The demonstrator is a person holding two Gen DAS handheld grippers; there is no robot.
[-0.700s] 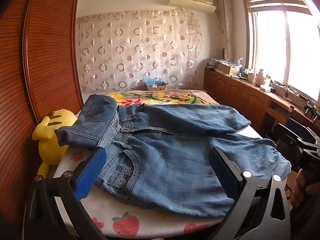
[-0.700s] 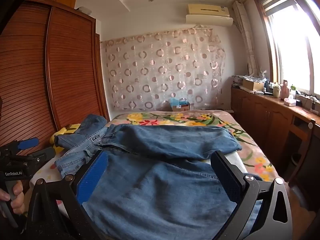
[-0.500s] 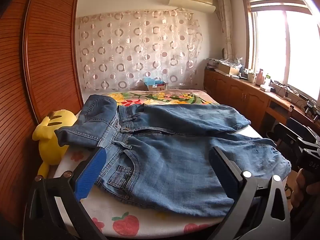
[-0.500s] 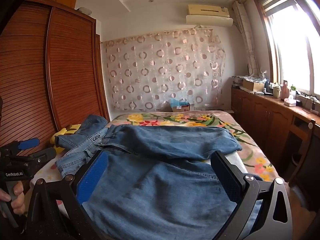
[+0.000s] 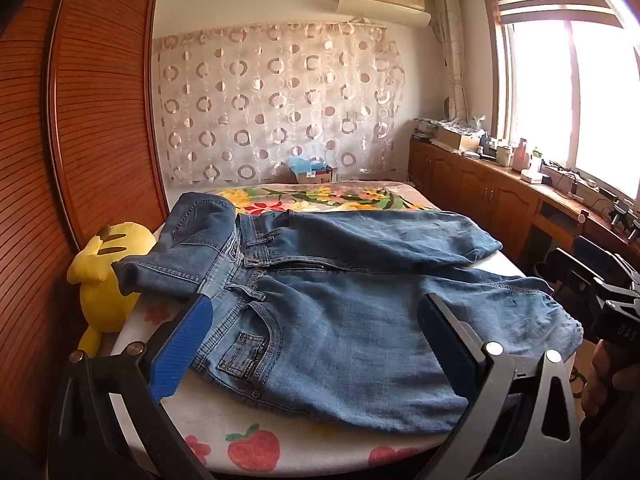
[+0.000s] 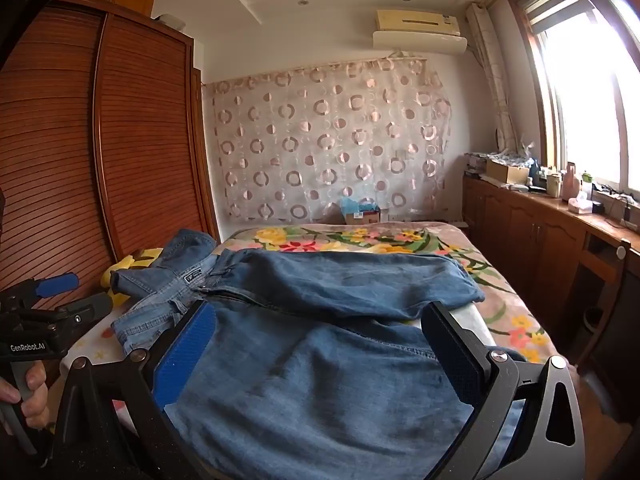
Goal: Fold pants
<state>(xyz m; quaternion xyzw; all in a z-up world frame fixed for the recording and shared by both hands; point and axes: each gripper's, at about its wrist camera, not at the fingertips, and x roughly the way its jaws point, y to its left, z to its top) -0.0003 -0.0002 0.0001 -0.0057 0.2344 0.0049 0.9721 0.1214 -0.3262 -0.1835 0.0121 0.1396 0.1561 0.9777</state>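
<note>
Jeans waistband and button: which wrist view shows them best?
Left wrist view: the jeans' waistband, button and front pocket lie unobstructed. The right wrist view shows the waistband only obliquely, distant, mostly leg fabric.

**Support surface: bed and load**

The bed carried a white strawberry-print cover at its near end and a floral blanket beyond. Blue jeans lay spread flat across the cover, waistband at left. A yellow plush toy rested at the left edge, beside the jeans. A small box sat at the far end.
</note>
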